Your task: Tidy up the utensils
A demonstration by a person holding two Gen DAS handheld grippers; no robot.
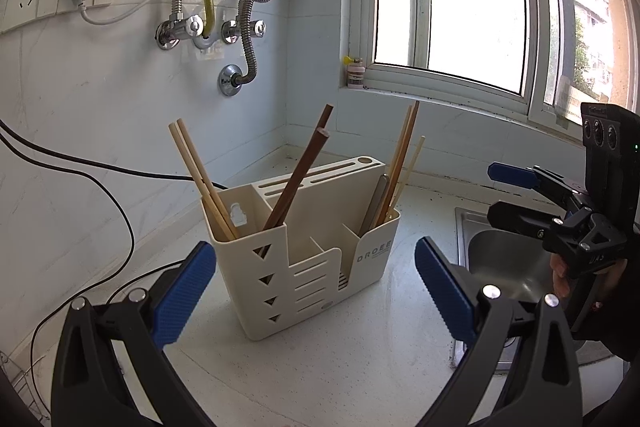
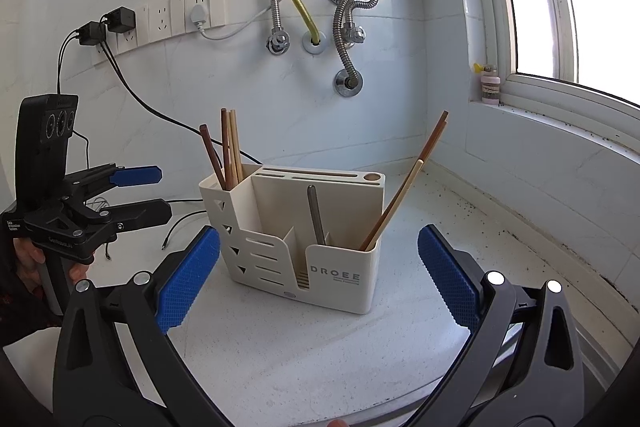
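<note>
A home kitchen: steel sink (image 1: 504, 267), countertop (image 2: 280, 347), wall hoses (image 2: 344, 23) (water-heater plumbing).

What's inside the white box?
The utensil holder holds brown and light chopsticks at one end, more chopsticks and a metal handle at the other. Their bottoms are hidden.

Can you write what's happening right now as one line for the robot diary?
left gripper: open, empty | right gripper: open, empty | utensil holder: upright on counter | chopsticks: inside holder

Utensil holder (image 2: 304, 247) stands on the counter (image 2: 280, 347), chopsticks (image 2: 230, 151) inside, sink (image 1: 508, 267) beside.
</note>
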